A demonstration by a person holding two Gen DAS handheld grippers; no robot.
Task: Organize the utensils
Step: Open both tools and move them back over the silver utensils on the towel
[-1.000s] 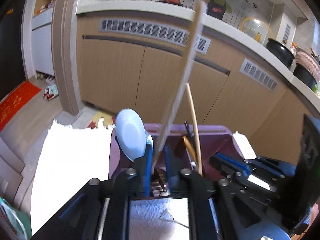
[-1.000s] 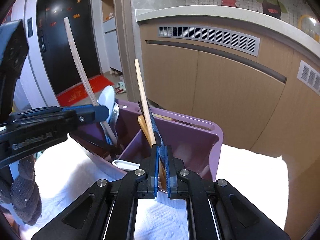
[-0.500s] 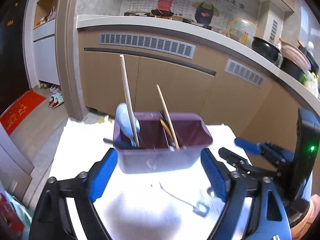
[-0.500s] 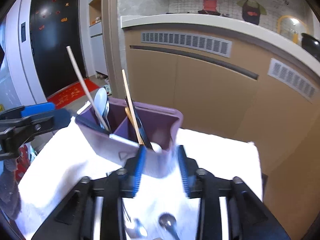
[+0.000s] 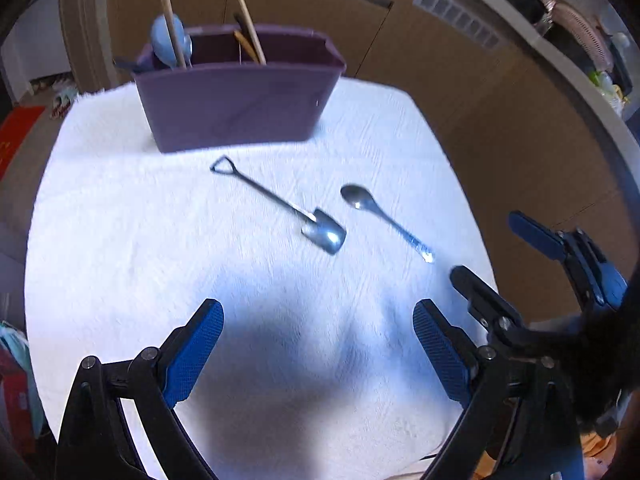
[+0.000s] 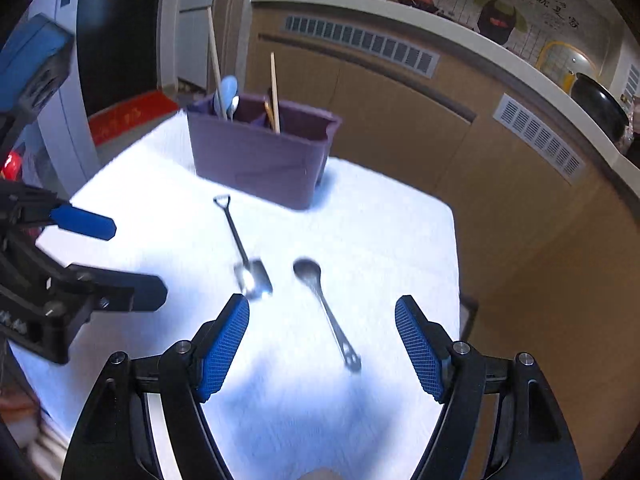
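A purple utensil holder stands at the far side of the white cloth, holding chopsticks and a pale blue spoon. A metal shovel-shaped spoon and a round metal spoon lie on the cloth in front of it. My left gripper is open and empty, above the near cloth. My right gripper is open and empty, just above the round spoon's handle. Each gripper shows in the other's view: the right one, the left one.
The table is covered by a white cloth. Wooden kitchen cabinets stand behind it, with a counter and a black pot. A red mat lies on the floor at left.
Both grippers let go of the chopsticks in the holder, opened wide, and pulled back toward the near side of the table. The two metal spoons came into view.
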